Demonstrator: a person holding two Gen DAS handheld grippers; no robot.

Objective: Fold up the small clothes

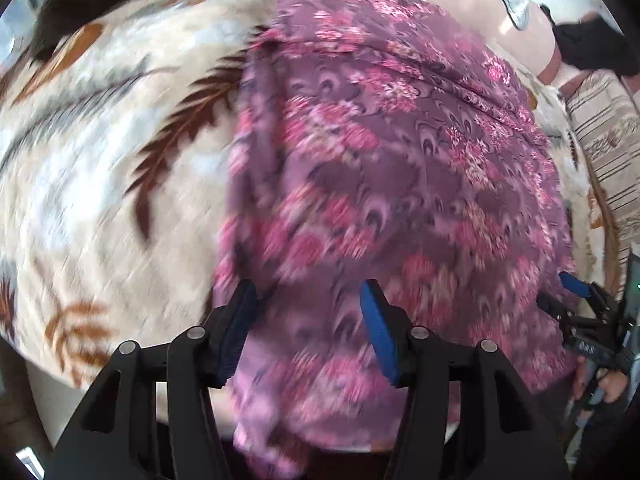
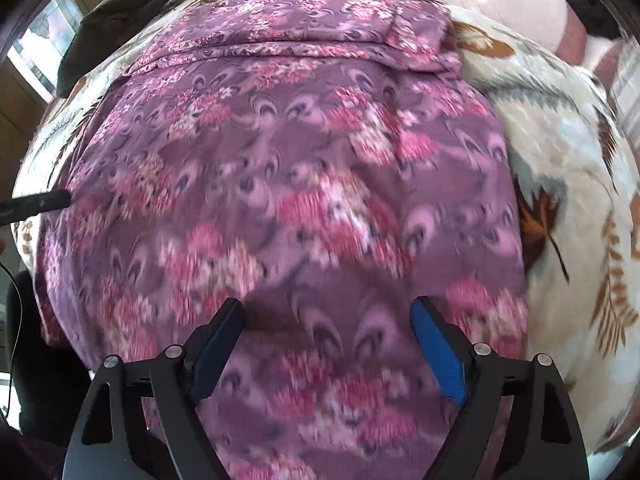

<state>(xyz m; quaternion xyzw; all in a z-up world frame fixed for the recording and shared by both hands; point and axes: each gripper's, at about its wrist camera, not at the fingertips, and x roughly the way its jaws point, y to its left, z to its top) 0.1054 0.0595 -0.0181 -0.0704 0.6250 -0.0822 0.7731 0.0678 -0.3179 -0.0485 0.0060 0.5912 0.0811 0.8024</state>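
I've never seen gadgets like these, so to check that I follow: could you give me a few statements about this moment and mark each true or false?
1. The purple floral garment lies on a leaf-patterned blanket. True.
2. The left tool is clamped shut on the cloth. False: its jaws stand open.
3. The right tool is open. True.
4. The garment is plain white. False: it is purple with pink flowers.

left gripper [image 1: 308, 312] and right gripper [image 2: 328, 338]: matte black angular arms, round silver screws at the pivots, ribbed blue pads [image 1: 378, 330] lining the jaws; white digits mark the right gripper's side.
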